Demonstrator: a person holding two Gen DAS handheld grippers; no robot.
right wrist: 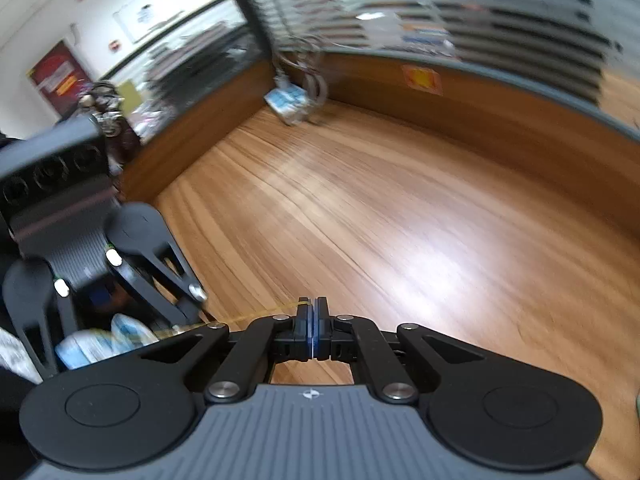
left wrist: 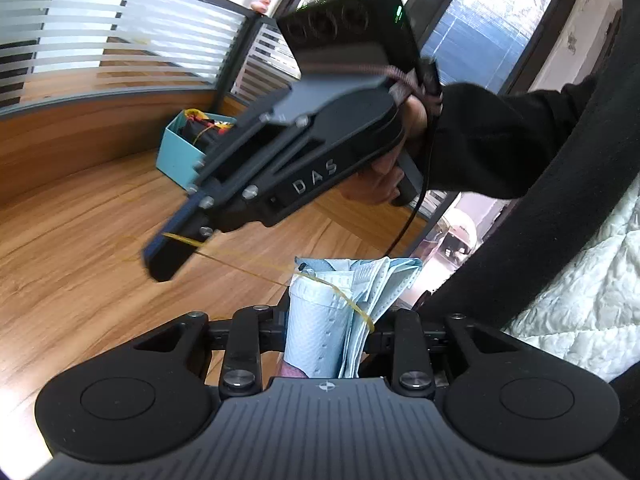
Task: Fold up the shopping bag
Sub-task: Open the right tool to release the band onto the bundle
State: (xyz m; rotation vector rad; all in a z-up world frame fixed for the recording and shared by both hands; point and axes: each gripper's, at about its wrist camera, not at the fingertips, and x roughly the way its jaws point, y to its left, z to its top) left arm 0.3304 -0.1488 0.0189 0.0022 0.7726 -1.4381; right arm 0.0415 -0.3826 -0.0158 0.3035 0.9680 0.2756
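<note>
1. Your bench [right wrist: 400, 208] is bare wood across most of its middle, closed off at the back by a low wooden wall topped with striped frosted glass [left wrist: 120, 28].
2. A small teal box [left wrist: 180, 148] stuffed with dark and orange odds and ends sits on the bench against that wall, behind your right gripper as the left camera sees it.
3. In the right camera a blurred blue-and-white packet [right wrist: 288, 100] with loose cables lies in the far corner of the bench, well apart from both tools.
4. A white quilted cloth [left wrist: 580, 300] and a black padded edge fill the right side of the left view, near your left gripper.
5. Your black sleeve [left wrist: 492, 136] and the hand [left wrist: 384, 180] on the right tool's handle cross the upper right of that view.
6. The folded shopping bag [left wrist: 340, 320], a pale blue and white bundle, stands upright between the jaws of your left gripper [left wrist: 332, 320], which pinch it; it is held off the bench.
7. A yellow rubber band [left wrist: 256, 270] loops over the top of the bag and stretches out taut to your right gripper [left wrist: 168, 256].
8. Your right gripper's jaws are pressed together on that band; in its own view the band runs off to the left toward the bag [right wrist: 100, 340].
</note>
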